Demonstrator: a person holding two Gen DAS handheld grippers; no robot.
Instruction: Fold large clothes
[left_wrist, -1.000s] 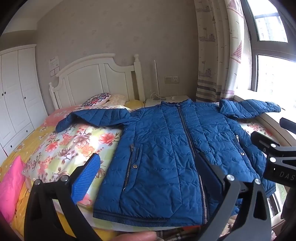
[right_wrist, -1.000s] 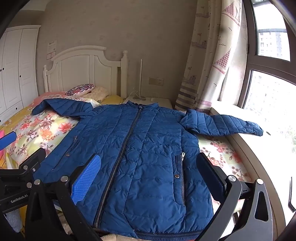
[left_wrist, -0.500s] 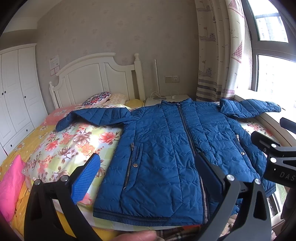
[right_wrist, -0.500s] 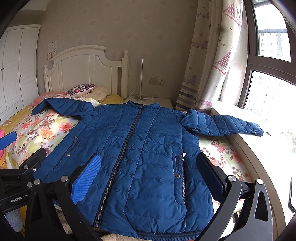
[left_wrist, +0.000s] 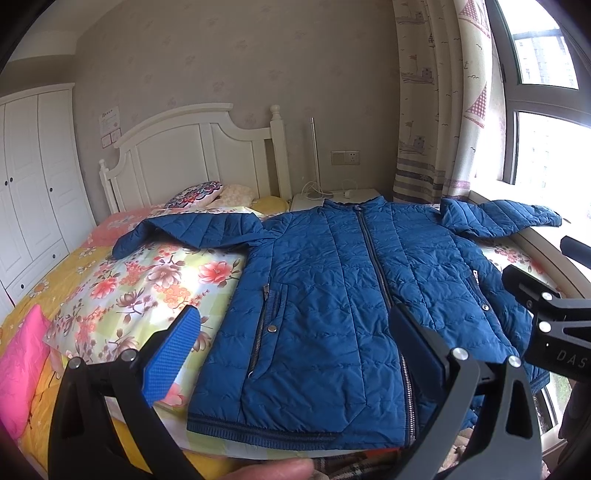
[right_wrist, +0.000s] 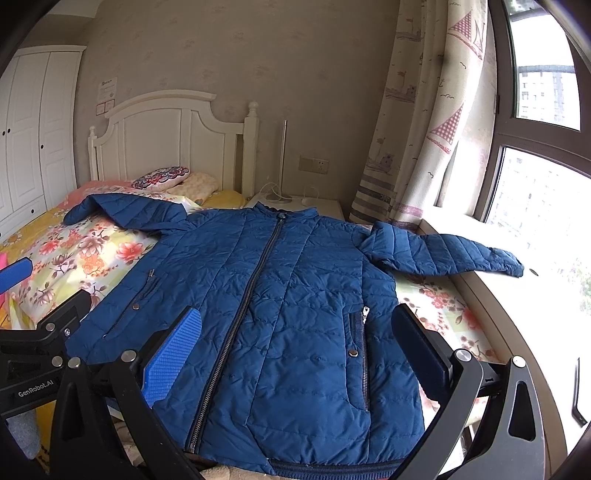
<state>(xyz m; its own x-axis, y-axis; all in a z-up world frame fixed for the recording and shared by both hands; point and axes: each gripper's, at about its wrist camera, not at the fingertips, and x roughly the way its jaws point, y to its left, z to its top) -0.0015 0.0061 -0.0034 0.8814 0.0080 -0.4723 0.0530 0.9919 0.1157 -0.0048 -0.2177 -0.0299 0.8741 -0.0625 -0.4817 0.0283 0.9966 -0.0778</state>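
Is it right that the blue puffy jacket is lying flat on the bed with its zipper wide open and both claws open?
Not quite. The jacket's zipper is closed all the way up to the collar, as the right wrist view shows. The rest holds: the blue puffy jacket lies flat on the bed, and the left claw and right claw are both open.

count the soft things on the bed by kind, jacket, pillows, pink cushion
blue quilted jacket: 1
pillows at the headboard: 3, patterned, pale peach, yellow
pink cushion: 1
total: 5
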